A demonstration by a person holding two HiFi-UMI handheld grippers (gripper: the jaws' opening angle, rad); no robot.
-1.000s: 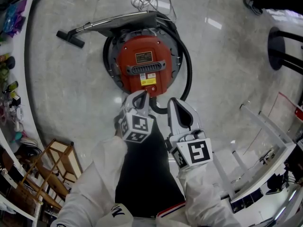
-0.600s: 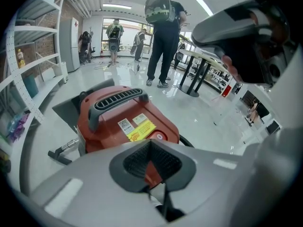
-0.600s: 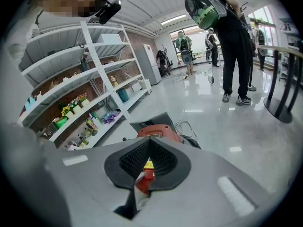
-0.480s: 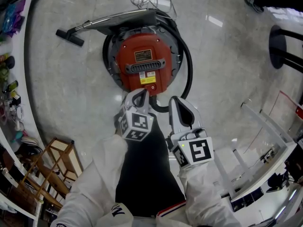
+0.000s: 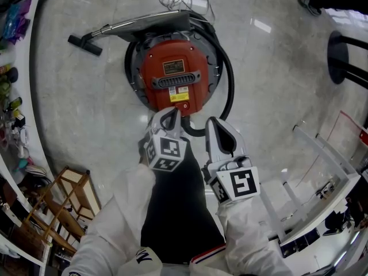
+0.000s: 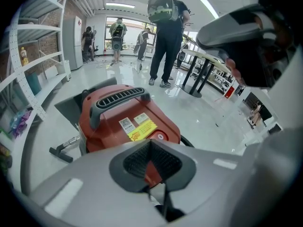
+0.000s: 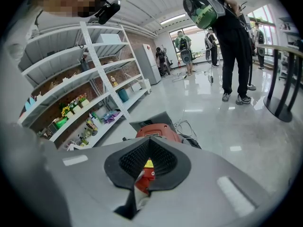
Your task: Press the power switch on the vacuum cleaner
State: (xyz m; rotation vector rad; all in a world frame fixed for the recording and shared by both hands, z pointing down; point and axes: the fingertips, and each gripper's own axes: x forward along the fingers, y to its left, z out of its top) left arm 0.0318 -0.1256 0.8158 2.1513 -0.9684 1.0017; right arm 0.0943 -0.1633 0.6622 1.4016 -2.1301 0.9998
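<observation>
Red vacuum (image 5: 174,76) on the pale floor (image 5: 80,114), with its black hose (image 5: 229,91) curving round its right side. Jaws of the left gripper (image 5: 171,118) are closed on nothing, tips at the vacuum's near edge; contact cannot be told. In the left gripper view, the round white power switch (image 6: 159,136) sits on the red top just beyond the tips, beside a yellow label (image 6: 140,129). Jaws of the right gripper (image 5: 214,132) are closed and empty, just beside the left gripper and farther from the vacuum.
</observation>
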